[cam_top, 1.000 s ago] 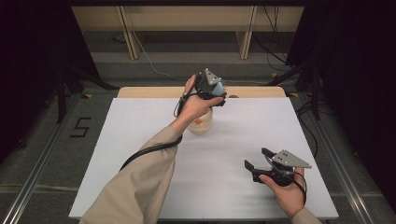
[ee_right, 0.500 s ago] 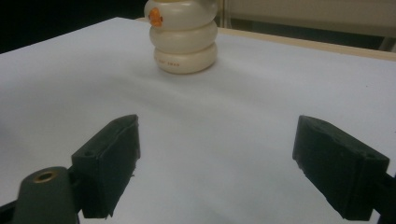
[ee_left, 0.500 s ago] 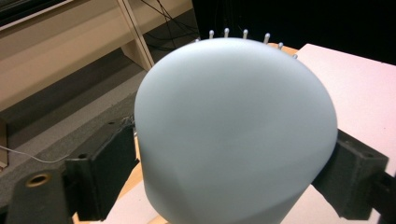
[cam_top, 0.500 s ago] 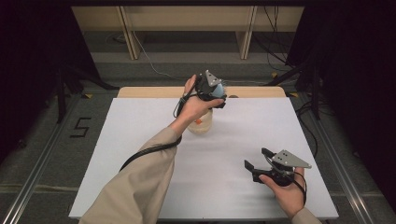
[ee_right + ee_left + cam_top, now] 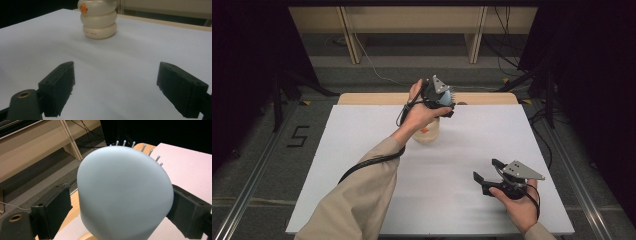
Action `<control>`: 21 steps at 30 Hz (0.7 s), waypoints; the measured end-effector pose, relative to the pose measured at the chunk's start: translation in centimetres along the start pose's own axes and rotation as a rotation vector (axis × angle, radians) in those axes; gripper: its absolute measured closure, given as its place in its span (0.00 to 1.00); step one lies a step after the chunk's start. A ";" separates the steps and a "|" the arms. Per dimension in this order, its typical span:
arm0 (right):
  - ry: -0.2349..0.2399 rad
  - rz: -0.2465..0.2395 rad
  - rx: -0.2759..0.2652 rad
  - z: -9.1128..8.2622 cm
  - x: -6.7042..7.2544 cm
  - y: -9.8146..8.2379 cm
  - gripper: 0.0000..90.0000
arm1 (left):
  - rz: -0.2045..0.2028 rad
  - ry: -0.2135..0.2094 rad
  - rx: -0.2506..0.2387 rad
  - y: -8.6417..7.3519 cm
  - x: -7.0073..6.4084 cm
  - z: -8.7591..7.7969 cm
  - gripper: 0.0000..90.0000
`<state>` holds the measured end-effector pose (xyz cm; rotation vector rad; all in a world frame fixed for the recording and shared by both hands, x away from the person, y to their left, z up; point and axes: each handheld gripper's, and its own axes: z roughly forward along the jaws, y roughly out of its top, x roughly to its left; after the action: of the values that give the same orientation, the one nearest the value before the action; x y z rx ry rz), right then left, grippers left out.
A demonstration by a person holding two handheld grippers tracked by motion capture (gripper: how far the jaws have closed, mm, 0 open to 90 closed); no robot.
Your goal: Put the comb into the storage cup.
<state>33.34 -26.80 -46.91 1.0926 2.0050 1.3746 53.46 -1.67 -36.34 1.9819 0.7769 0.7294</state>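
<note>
While the left tongs (image 5: 446,106) had just been opening around the pale blue dome (image 5: 125,195), one pad (image 5: 58,212) apparently clear, dome sat directly over the cream ringed stack (image 5: 428,134) at the worktop's (image 5: 362,150) far side; right tongs (image 5: 484,168) gaped empty, well apart

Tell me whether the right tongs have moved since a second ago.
No. The right tongs sit at the same spot near the table's front right corner.

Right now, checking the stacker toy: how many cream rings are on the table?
3, stacked as one cream ring stack at the table's far middle, below the left gripper; its top is cropped, so more may be hidden.
</note>
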 end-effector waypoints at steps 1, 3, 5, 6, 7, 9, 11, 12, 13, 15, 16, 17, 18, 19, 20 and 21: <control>0.000 0.000 0.001 0.0 0.0 0.0 0.18 | 0.000 -0.001 0.000 0.0 0.0 0.0 0.12; 0.000 0.000 -0.001 0.0 0.0 0.0 0.18 | 0.004 -0.004 0.005 0.0 -0.1 -0.1 0.12; 0.000 -0.001 0.000 0.0 0.0 0.0 0.18 | 0.005 -0.005 0.001 0.1 -0.1 -0.2 0.12; 0.001 0.000 -0.001 0.0 0.0 0.0 0.18 | 0.010 -0.007 0.001 0.1 -0.1 -0.3 0.12; 0.000 0.000 -0.001 0.0 0.0 0.0 0.18 | 0.010 -0.009 -0.001 0.2 -0.2 -0.4 0.12; 0.000 0.000 -0.002 0.0 0.0 0.0 0.18 | 0.014 -0.015 -0.003 0.3 -0.2 -0.6 0.11; 0.001 0.000 -0.001 0.1 0.0 0.0 0.18 | 0.018 -0.018 -0.004 0.4 -0.3 -0.7 0.10; 0.001 0.000 0.000 0.1 0.0 0.0 0.18 | 0.021 -0.018 -0.002 0.4 -0.3 -0.7 0.10; 0.001 0.000 0.004 0.0 0.0 0.0 0.18 | 0.022 -0.016 0.000 0.3 -0.3 -0.7 0.09; 0.001 0.000 0.004 0.1 0.0 0.0 0.18 | 0.021 -0.020 0.003 0.3 -0.3 -0.7 0.07; 0.002 0.001 0.002 0.1 0.0 0.0 0.18 | 0.020 -0.022 0.005 0.2 -0.3 -0.7 0.07; 0.002 0.001 0.002 0.1 0.0 -0.1 0.18 | 0.020 -0.026 0.005 0.2 -0.3 -0.8 0.06; 0.002 0.001 0.002 0.1 0.0 -0.1 0.18 | 0.021 -0.032 0.006 0.2 -0.3 -0.8 0.06; 0.002 0.001 0.002 0.1 0.0 -0.1 0.18 | 0.020 -0.039 0.010 0.1 -0.3 -0.9 0.05; 0.002 0.001 0.001 0.1 0.0 -0.1 0.18 | 0.022 -0.048 0.013 0.1 -0.3 -0.9 0.04; 0.002 0.001 0.001 0.1 0.0 -0.1 0.18 | 0.027 -0.056 0.014 0.0 -0.3 -0.9 0.03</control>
<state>33.41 -26.77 -47.01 1.0935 2.0068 1.3763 52.60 -1.50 -35.96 2.0203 0.7252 0.6825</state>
